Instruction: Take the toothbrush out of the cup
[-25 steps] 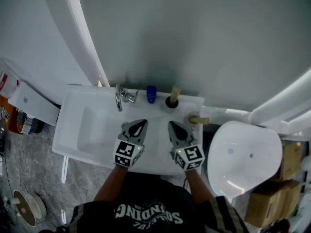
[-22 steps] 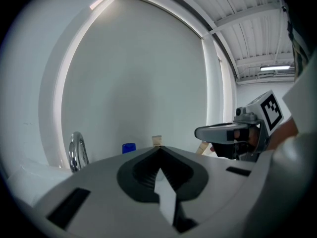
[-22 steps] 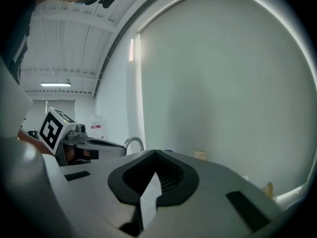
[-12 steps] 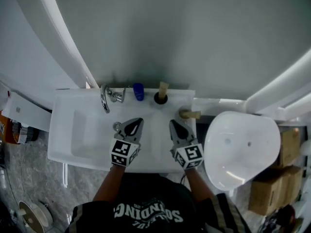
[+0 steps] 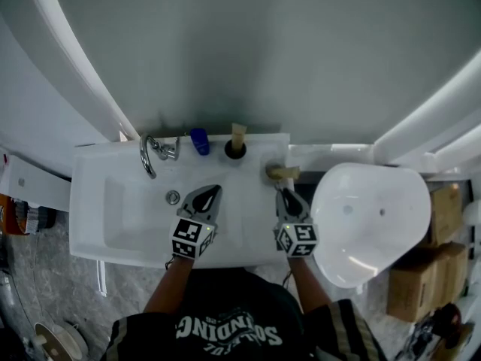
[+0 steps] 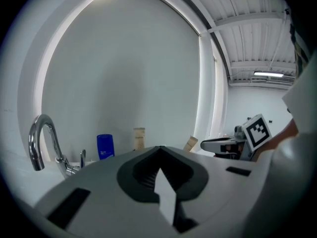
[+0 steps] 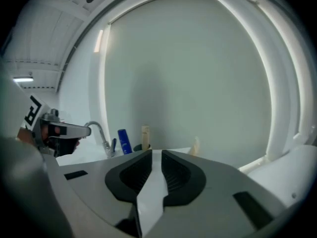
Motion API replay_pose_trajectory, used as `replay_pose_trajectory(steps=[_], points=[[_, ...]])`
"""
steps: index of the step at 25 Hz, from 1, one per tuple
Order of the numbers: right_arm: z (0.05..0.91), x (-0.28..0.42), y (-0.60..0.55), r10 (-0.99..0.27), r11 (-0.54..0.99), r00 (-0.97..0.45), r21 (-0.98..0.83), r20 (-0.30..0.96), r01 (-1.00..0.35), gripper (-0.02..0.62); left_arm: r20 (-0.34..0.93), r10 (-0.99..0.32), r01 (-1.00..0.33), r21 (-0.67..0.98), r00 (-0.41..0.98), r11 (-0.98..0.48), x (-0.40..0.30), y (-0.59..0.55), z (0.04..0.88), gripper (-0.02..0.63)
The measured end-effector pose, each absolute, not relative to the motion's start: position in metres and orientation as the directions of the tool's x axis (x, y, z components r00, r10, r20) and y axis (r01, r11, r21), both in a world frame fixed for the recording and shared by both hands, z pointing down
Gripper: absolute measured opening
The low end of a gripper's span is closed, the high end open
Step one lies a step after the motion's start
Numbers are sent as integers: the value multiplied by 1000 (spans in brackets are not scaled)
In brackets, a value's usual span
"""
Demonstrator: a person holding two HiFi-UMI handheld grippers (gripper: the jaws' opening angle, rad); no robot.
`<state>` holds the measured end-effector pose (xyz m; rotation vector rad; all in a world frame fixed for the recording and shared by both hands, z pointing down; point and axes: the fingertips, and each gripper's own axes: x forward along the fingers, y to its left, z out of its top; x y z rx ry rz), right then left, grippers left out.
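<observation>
— What is the biggest thing in front of your tools?

— The white sink [image 5: 98, 201]. Both my grippers hang over its basin. To the right side of my right gripper [image 5: 281, 194] there is a white toilet lid [image 5: 368, 224], just beside the sink's edge.

— And how do the grippers stand?

— My left gripper [image 5: 213, 192] has its jaws pressed together, tips meeting, with nothing between them. The jaws of my right gripper are opening; I see a thin slit between them and it is empty. The two grippers are apart from each other, side by side, both pointing to the back rim of the sink.

— What stands on that rim?

— Ahead and to the left of my left gripper is the chrome faucet [image 5: 146, 156]. Next to it, almost straight ahead of the left gripper, is a blue bottle [image 5: 199, 141]. Then comes the black cup [image 5: 234, 151], ahead of the gap between my two grippers, a little nearer to the left one.

— Where is the toothbrush?

— The toothbrush [image 5: 238, 134] is in the cup, standing upright, its pale handle rising above the rim. Neither gripper touches it; it is ahead and to the left of my right gripper.

— Anything smaller?

— A small beige piece [image 5: 284, 173] lies on the sink's corner, just ahead of my right gripper's tips. What it is, I cannot tell.
</observation>
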<state>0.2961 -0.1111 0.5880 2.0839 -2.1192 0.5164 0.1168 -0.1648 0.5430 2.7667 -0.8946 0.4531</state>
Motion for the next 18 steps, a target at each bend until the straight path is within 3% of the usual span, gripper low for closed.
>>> replay_pose_trajectory(steps=[2, 4, 18], points=[[604, 319, -113, -931, -92, 14, -196, 364, -976, 96, 349, -539, -600, 93, 767, -795, 115, -164, 543, -3], [618, 336, -117, -915, -144, 40, -233, 401, -962, 123, 351, -543, -606, 92, 762, -790, 112, -164, 544, -3], [640, 385, -168, -861, -313, 163, -249, 482, -917, 132, 357, -582, -650, 104, 731, -753, 86, -157, 547, -3]])
